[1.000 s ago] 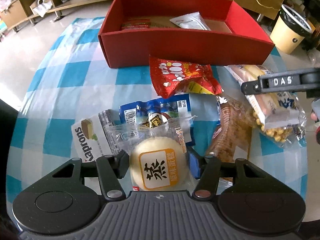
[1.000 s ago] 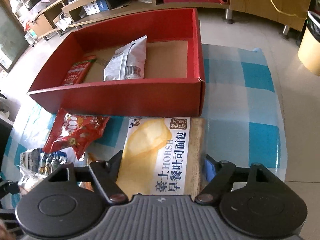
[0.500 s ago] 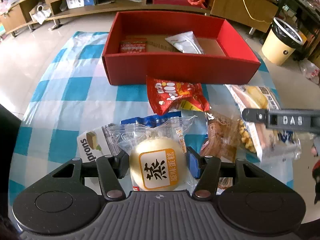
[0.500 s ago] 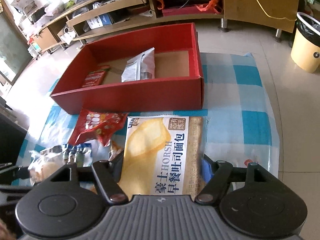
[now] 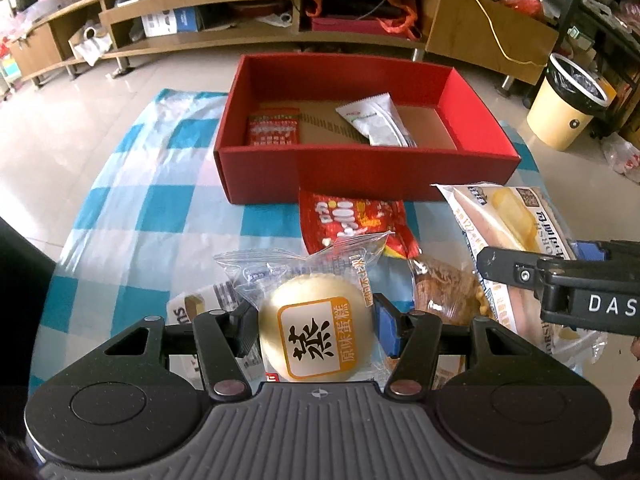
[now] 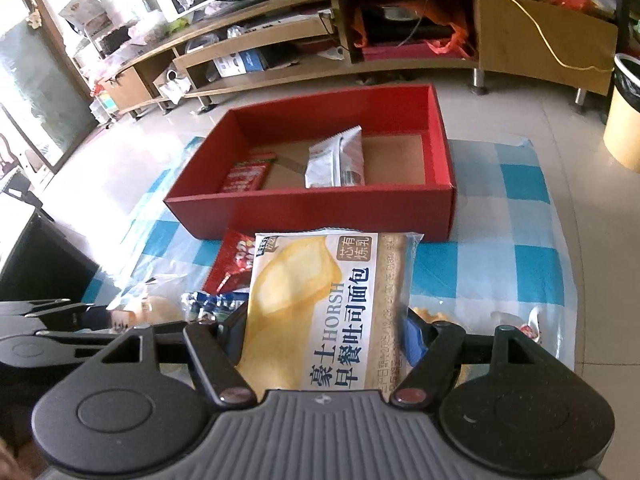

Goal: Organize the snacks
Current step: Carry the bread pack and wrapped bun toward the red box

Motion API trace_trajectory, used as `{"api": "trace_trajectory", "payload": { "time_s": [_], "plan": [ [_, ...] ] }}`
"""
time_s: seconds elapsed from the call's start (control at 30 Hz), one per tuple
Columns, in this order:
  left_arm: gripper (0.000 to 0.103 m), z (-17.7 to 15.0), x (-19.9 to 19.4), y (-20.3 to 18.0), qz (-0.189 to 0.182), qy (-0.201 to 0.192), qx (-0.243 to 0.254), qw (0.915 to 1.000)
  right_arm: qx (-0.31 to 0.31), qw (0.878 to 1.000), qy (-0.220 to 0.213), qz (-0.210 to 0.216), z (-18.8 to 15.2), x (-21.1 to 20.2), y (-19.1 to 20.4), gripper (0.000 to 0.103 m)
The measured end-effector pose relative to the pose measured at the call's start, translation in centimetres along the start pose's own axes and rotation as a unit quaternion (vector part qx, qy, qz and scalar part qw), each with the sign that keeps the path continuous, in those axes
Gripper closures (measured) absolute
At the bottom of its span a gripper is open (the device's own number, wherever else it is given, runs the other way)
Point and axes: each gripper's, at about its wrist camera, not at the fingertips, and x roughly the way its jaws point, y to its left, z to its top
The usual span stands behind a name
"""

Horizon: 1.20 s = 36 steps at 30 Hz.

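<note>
My left gripper (image 5: 316, 326) is shut on a round steamed cake in a clear wrapper (image 5: 314, 332) and holds it above the table. My right gripper (image 6: 322, 336) is shut on a HORSH bread packet (image 6: 328, 308), also lifted; it shows at the right in the left wrist view (image 5: 508, 224). The red box (image 5: 360, 172) stands ahead, holding a red packet (image 5: 274, 126) and a white packet (image 5: 378, 124). It also shows in the right wrist view (image 6: 320, 208).
On the blue checked cloth (image 5: 160, 216) lie a red snack bag (image 5: 352, 224), a brown pastry packet (image 5: 444, 292) and a white Kaprons packet (image 5: 192, 308). A yellow bin (image 5: 564, 108) stands on the floor at the right. Low wooden shelves (image 5: 200, 12) stand behind.
Both grippers have risen and drawn back with their packets. The box now appears smaller and farther, and more of its inside shows.
</note>
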Motion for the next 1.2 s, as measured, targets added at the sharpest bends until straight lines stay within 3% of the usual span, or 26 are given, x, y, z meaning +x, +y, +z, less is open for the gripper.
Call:
{"api": "trace_trajectory", "payload": {
  "time_s": [1.2],
  "plan": [
    [0.038, 3.9, -1.1, -1.4, 0.017, -0.054, 0.013, 0.9983, 0.002, 0.999, -0.046, 0.023, 2.0, -1.5, 0.4, 0.035]
  ]
}}
